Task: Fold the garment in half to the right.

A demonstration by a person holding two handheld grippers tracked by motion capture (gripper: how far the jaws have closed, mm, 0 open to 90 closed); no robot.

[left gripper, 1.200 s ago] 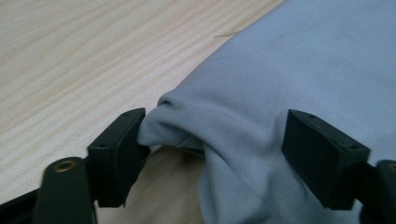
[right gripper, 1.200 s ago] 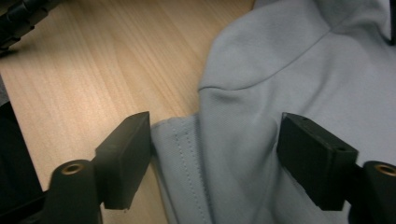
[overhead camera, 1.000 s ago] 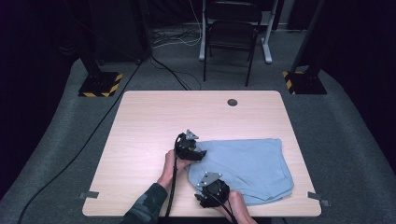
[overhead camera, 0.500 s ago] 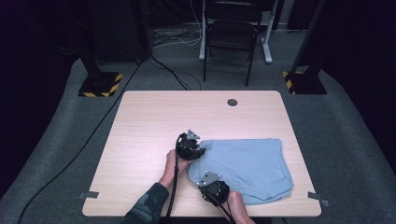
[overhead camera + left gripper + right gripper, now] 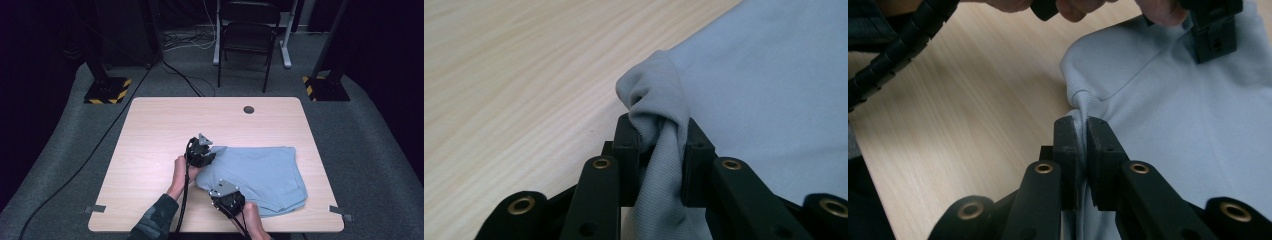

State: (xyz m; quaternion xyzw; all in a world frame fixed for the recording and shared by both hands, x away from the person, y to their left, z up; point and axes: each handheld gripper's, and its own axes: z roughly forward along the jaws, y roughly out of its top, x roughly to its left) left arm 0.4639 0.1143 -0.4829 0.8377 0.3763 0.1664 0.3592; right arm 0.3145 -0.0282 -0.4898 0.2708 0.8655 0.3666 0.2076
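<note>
Two black two-jaw tools grip one pale blue knit cloth that lies flat on the right half of the light wooden counter. The left tool, its jaws having just been closing, is clenched on a bunched fold at the cloth's far left corner, which stands raised off the wood. The right tool at the near left edge pinches a thin ridge of the same cloth between tightly closed jaws.

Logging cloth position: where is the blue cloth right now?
In the high view, the cloth lies on the table's right near part, its left edge pinched by the left gripper and right gripper.
</note>
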